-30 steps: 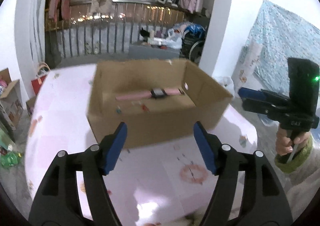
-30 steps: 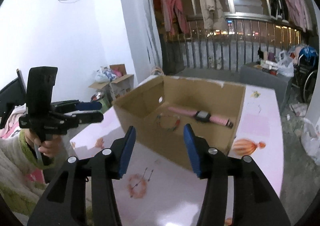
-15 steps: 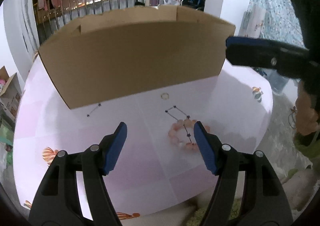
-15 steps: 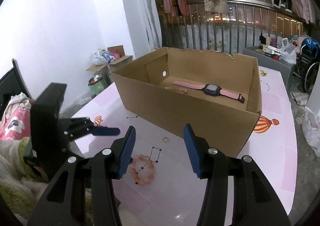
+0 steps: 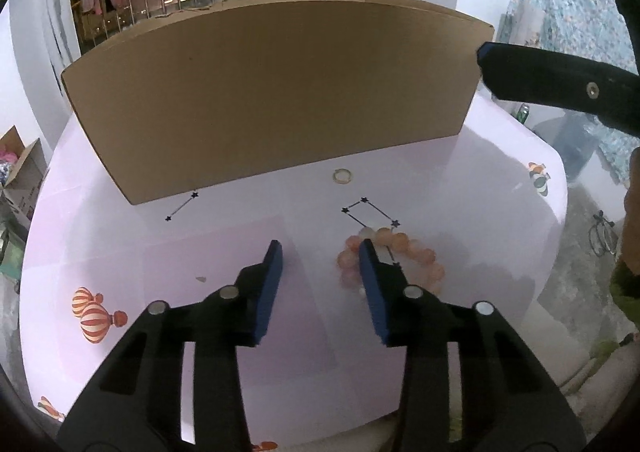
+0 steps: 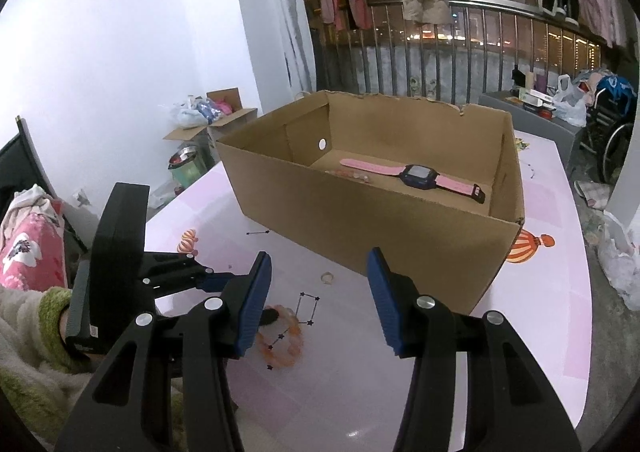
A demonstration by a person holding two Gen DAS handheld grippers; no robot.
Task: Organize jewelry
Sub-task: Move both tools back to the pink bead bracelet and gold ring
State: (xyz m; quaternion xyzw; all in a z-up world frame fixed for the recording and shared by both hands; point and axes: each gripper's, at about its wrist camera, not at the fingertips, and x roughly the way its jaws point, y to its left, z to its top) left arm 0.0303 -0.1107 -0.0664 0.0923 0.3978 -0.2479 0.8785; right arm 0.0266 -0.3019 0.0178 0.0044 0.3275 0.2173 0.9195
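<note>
Jaws closing on nothing yet, the left gripper [image 5: 319,248] hovers with the bead bracelet [image 5: 400,252] at its three o'clock and a ring [image 5: 343,176] at twelve; the right gripper [image 6: 319,264] shows half-open, empty jaws, a pink watch [image 6: 416,175] already boxed in the cardboard box [image 6: 360,228] at twelve o'clock.

Wrist views, close, sharing box [image 5: 272,92], perhaps bracelet [image 6: 282,336]

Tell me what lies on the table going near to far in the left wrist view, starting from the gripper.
Left gripper, its jaws closing with no bead clearly between them → bead bracelet → ring → cardboard box.
</note>
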